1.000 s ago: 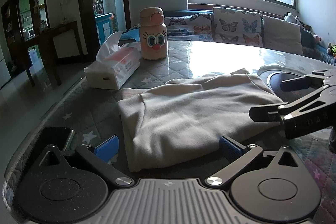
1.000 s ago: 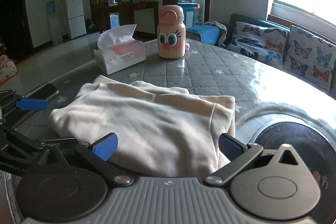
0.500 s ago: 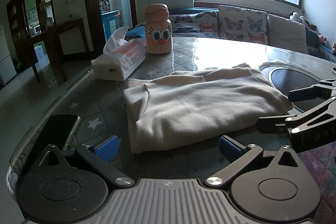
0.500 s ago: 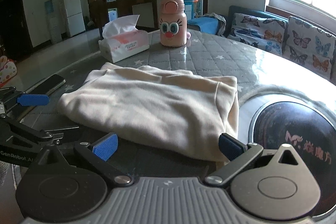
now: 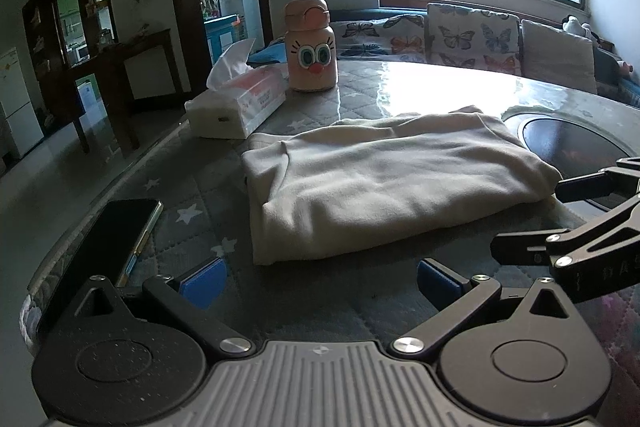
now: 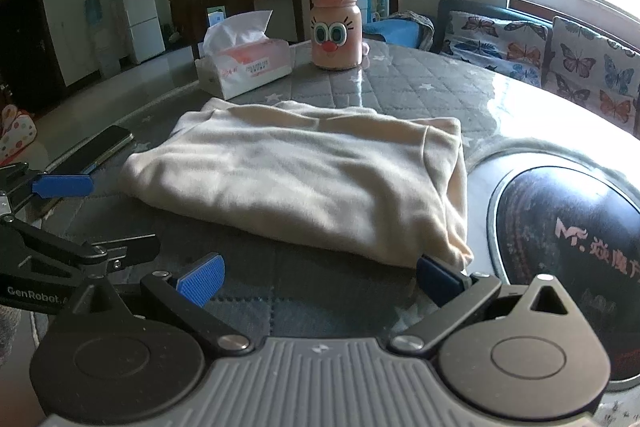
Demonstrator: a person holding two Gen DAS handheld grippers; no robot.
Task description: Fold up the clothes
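Observation:
A cream garment (image 5: 380,183) lies folded into a flat rectangle on the quilted round table (image 5: 192,203); it also shows in the right wrist view (image 6: 304,179). My left gripper (image 5: 320,281) is open and empty, just short of the garment's near edge. My right gripper (image 6: 320,277) is open and empty; its right blue pad (image 6: 438,277) is at the garment's near right corner. The right gripper's fingers (image 5: 568,219) show at the right of the left wrist view.
A tissue box (image 5: 240,107) and a pink cartoon bottle (image 5: 311,47) stand behind the garment. A black phone (image 5: 108,239) lies near the table's left edge. A dark round inset (image 6: 568,227) sits to the garment's right. A sofa with butterfly cushions (image 5: 472,35) lies beyond.
Both grippers have pulled back toward me from the garment, so it sits farther off in both views. The garment has stayed folded and still.

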